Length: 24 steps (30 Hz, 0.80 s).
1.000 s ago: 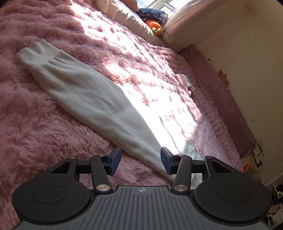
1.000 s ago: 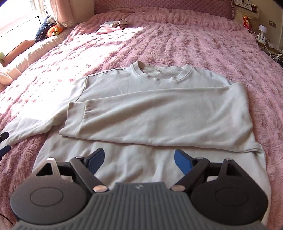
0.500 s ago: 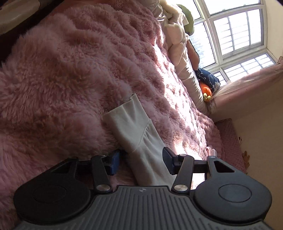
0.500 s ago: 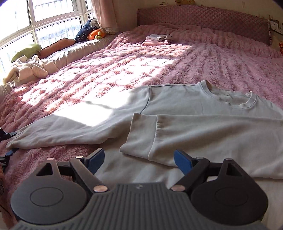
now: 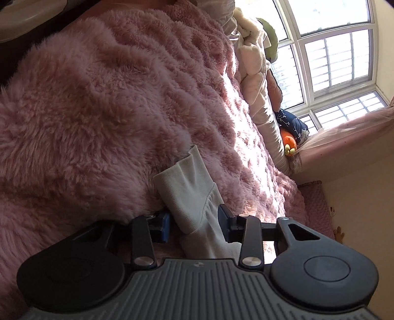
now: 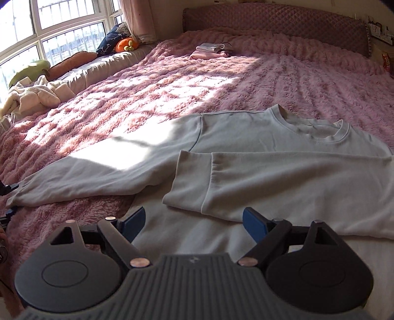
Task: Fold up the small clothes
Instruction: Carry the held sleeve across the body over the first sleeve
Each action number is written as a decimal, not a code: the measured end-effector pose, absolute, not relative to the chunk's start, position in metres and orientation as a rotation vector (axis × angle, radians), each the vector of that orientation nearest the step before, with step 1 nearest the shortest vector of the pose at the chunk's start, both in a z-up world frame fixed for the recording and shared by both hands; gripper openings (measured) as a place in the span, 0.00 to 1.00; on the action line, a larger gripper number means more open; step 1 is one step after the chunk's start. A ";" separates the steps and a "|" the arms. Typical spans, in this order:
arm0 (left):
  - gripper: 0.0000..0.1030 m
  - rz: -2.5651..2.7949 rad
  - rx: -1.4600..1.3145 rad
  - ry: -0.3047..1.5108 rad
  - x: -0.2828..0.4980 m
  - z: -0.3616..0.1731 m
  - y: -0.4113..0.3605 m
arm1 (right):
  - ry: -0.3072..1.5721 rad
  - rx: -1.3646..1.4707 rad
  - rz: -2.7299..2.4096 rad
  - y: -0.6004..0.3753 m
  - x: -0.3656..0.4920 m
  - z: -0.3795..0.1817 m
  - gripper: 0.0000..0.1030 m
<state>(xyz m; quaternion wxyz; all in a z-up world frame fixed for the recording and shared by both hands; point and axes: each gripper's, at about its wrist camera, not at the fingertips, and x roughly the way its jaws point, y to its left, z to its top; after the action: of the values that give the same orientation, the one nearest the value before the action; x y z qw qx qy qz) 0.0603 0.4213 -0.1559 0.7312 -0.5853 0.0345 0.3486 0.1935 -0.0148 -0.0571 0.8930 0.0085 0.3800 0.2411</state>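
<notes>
The left gripper (image 5: 194, 225), jaws just closing, clamps the ribbed cuff (image 5: 183, 189) of the pale grey sweatshirt (image 6: 258, 152) mid-frame on the fluffy pink blanket (image 6: 246, 73). The right gripper (image 6: 194, 222) hovers released; folded pink clothes (image 6: 211, 50) lie top centre.

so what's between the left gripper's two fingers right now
The sweatshirt sleeve, just behind its ribbed cuff, with the left gripper closing onto it; the left wrist view shows it.

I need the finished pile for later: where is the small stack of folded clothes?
In the right wrist view, the folded stack lies far up the pink fuzzy blanket, near the quilted headboard, well beyond the sweatshirt.
</notes>
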 end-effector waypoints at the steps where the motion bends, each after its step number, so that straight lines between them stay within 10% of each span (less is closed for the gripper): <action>1: 0.22 0.782 -1.298 0.081 0.059 -0.156 0.421 | 0.792 0.021 0.497 -0.016 0.193 -0.057 0.80; 24: 0.08 0.017 -1.013 0.008 0.177 0.017 0.261 | 0.807 0.221 0.351 -0.143 0.167 -0.035 0.80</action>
<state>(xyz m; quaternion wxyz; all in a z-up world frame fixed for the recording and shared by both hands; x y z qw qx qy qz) 0.1775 0.2610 0.0173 0.8743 -0.4853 0.0040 0.0080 0.1675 -0.1429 -0.0345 0.8988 0.1068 0.3898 0.1695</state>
